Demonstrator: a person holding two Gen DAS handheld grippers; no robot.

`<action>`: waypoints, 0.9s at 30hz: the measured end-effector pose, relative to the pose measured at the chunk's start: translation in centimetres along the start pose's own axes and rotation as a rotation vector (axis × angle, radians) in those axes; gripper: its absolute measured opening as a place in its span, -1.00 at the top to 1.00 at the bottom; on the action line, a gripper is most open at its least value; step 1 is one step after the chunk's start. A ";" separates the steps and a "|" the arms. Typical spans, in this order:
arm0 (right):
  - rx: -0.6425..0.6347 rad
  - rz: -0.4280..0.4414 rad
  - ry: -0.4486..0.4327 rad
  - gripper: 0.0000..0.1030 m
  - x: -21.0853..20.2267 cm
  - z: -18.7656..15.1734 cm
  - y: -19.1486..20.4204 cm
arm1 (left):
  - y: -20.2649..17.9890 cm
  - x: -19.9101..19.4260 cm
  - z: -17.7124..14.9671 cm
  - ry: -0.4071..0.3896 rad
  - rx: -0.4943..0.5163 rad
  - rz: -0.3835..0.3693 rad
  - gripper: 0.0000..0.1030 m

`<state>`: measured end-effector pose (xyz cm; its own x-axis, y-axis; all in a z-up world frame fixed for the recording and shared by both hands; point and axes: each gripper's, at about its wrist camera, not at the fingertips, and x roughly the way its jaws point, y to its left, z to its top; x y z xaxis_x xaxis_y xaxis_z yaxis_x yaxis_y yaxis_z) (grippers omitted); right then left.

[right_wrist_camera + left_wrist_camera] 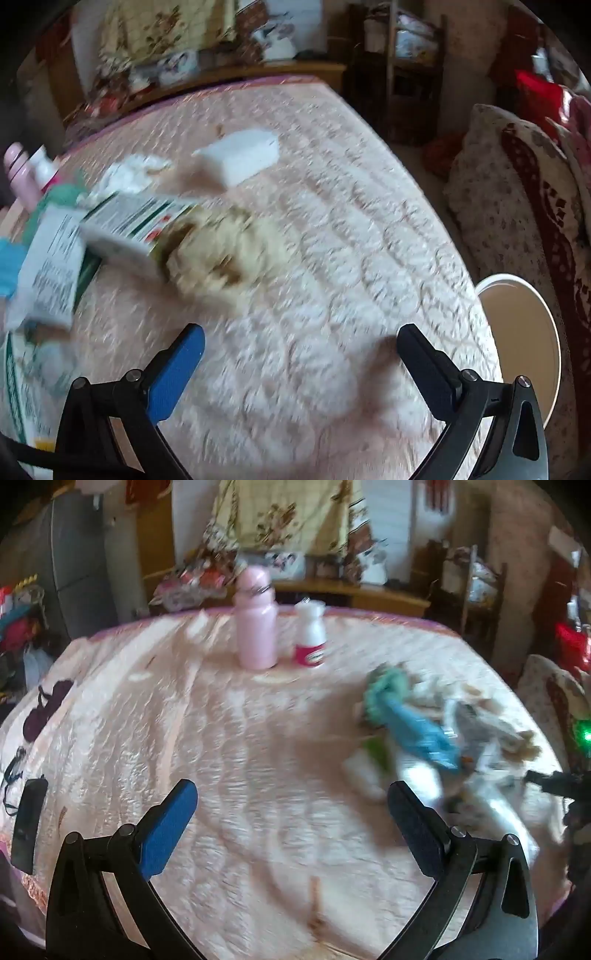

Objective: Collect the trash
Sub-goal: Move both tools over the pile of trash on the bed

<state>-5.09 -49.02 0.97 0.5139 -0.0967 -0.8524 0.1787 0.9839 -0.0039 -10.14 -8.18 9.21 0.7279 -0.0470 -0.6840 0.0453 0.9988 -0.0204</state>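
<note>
At the far left edge of the bed (pixel 229 731), a dark phone-like slab (pixel 28 823) lies flat on the pale pink quilt. The left gripper (pixel 291 808) hangs tilted down over bare quilt, its jaws spread wide with nothing between them. Beyond it, toward the far side of the bed, a pink bottle (pixel 255 627) stands upright with a smaller white bottle with a pink label (pixel 311 637) just beside it on the right. Further right lies the trash: a heap of wrappers and cartons (pixel 417 734), with a crumpled blue-green wrapper (pixel 402 716) on top (everything there is smeared by motion blur).

From the right gripper's side the same heap shows at the left: a white carton with green print (pixel 133 225) lies tilted against a crumpled beige wad of paper (pixel 218 258), and a white box (pixel 240 160) sits apart, farther back. The right gripper (pixel 301 350) points down over empty quilt, jaws likewise released and wide. At the bed's right edge stands a white bin (pixel 517 332), its mouth open, beside a patterned cushion (pixel 517 206).
</note>
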 end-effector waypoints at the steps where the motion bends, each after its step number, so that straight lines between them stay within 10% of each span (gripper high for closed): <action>1: 0.011 0.011 -0.002 -0.97 -0.7 -0.6 0.0 | -0.7 -0.6 0.0 -0.010 0.006 -0.011 -0.98; 16: 0.008 0.092 -0.380 -0.98 -17.9 -4.4 5.0 | -7.4 -7.7 0.6 -0.156 0.070 -0.109 -0.99; 27: -0.026 0.099 -0.509 -0.98 -22.5 -5.0 7.2 | -7.4 -10.1 0.4 -0.241 0.028 -0.098 -0.99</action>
<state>-19.51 -39.03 17.49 0.8717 -0.0577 -0.4867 0.0914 0.9948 0.0456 -17.57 -15.07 16.53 0.8610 -0.1498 -0.4860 0.1405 0.9885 -0.0558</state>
